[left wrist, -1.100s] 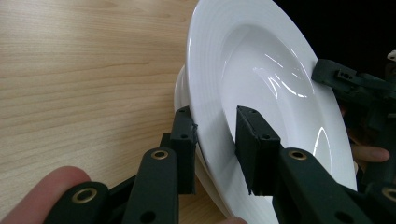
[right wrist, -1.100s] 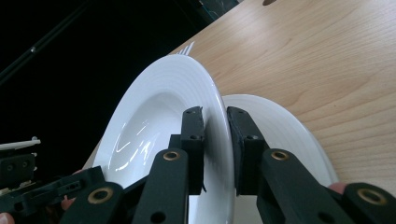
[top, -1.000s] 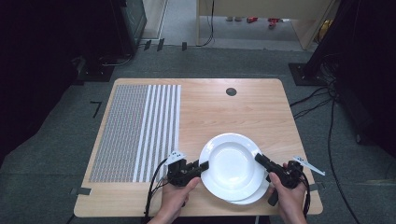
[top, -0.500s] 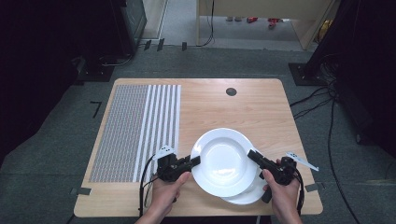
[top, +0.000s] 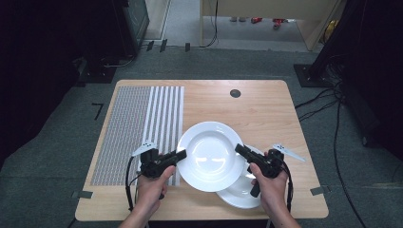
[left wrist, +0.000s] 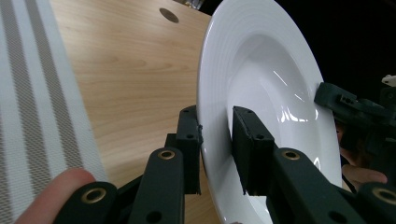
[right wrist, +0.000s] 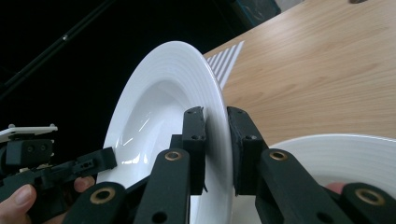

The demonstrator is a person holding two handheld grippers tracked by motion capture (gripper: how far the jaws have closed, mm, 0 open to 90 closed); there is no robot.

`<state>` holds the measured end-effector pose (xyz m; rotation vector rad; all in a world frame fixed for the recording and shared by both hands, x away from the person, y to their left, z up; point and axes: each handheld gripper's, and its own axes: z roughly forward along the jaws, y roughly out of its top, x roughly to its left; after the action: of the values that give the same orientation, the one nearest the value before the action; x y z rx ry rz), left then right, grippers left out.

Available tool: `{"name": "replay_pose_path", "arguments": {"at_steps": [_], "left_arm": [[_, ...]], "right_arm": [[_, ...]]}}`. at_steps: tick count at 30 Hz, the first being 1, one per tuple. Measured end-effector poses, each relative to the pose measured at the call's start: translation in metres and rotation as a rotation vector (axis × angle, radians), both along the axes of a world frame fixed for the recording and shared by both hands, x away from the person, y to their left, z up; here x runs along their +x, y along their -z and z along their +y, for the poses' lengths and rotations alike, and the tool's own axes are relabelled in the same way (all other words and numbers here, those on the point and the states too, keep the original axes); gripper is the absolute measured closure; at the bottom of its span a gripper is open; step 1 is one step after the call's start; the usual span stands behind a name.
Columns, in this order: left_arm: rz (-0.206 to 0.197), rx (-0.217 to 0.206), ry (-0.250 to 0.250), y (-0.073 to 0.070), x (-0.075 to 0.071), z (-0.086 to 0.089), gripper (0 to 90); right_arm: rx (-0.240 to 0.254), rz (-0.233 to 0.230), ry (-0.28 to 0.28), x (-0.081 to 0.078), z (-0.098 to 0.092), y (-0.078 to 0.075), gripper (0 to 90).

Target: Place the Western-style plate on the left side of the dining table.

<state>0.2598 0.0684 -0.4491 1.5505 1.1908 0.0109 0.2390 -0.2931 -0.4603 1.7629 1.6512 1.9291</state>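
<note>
Upper white plate (top: 210, 155) held clear of the wooden counter (top: 256, 107), gripped at opposite edges by two tools. Left tool (top: 179, 155) clamped on the plate's left rim, jaws having just closed further; in the left gripper view, rim of the plate (left wrist: 261, 70) pinched between the two black jaws of the left tool (left wrist: 215, 140), one jaw under the rim, the other on its upper face. Right tool (top: 241, 151) closed on the right rim; in the right gripper view, plate (right wrist: 159, 98) seen edge-on, its rim sandwiched between the jaws of the right tool (right wrist: 215, 140). Second white plate (top: 240, 194) lying flat on the counter near its front edge, partly covered by the held plate and just beside the right hand (top: 271, 187). Striped grey-and-white mat (top: 138, 118) spread over the counter's left part, the held plate's left edge overlapping its stripes. Left hand (top: 151, 187) below the mat's lower right corner. Dark round hole (top: 235, 93) near the counter's far edge.
</note>
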Motion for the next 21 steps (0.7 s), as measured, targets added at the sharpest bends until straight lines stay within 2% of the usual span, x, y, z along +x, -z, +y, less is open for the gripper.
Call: {"name": "replay_pose_path", "arguments": {"at_steps": [8, 21], "left_arm": [[-0.013, 0.009, -0.052, -0.009, 0.007, 0.029, 74.5], [0.004, 0.002, -0.102, -0.018, 0.020, 0.069, 74.0]], "right_arm": [[0.004, -0.007, -0.033, 0.017, 0.030, -0.004, 79.5], [-0.015, -0.018, -0.079, 0.039, 0.073, -0.020, 80.5]]}}
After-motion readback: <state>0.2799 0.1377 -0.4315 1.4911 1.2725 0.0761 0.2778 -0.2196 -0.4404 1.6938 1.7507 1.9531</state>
